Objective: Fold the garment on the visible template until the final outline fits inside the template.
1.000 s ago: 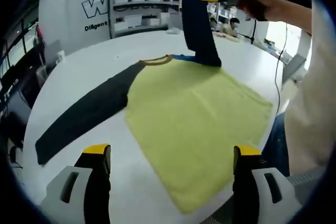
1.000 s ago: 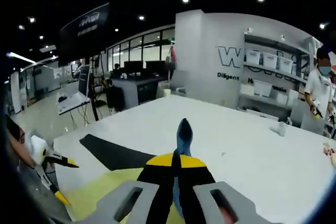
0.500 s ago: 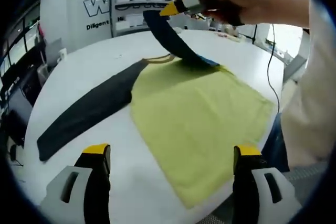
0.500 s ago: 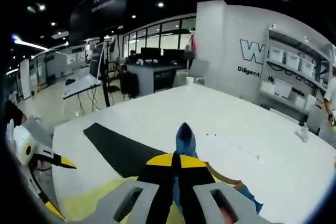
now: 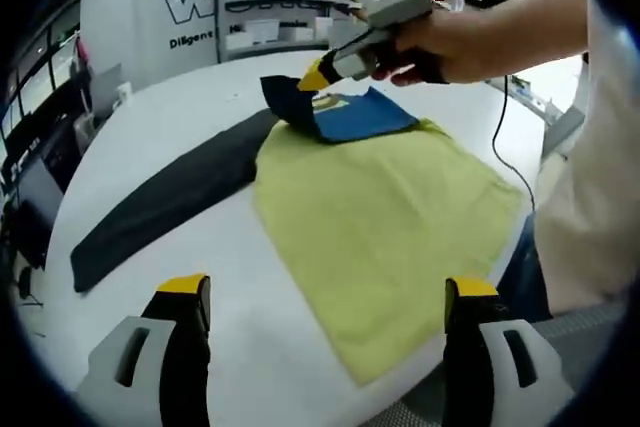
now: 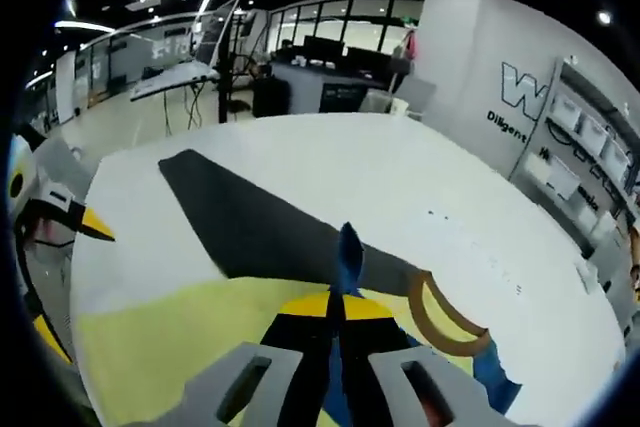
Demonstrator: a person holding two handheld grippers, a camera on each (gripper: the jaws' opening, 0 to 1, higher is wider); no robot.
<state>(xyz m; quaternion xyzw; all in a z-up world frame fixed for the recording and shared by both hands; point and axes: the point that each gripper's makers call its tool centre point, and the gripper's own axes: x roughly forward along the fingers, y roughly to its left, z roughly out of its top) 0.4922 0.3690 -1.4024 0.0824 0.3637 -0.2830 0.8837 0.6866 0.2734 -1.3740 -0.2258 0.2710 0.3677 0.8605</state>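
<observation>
The right gripper (image 6: 336, 309) has its jaws pinched on the blue sleeve (image 5: 345, 115), laying it across the yellow shirt (image 5: 385, 232) toward the collar (image 6: 440, 312) at two o'clock, presumably to narrow the outline; the left gripper (image 5: 325, 297) hangs spread and empty over the white table (image 5: 150, 127); the dark sleeve (image 5: 165, 202) lies out at ten o'clock.

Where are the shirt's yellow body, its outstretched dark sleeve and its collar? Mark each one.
Yellow body (image 5: 385, 222): left gripper view, middle of the fabric panel.
Outstretched dark sleeve (image 5: 165, 202): left gripper view, mid-length of the sleeve.
Collar (image 6: 437, 312): right gripper view, brown neckline band.
</observation>
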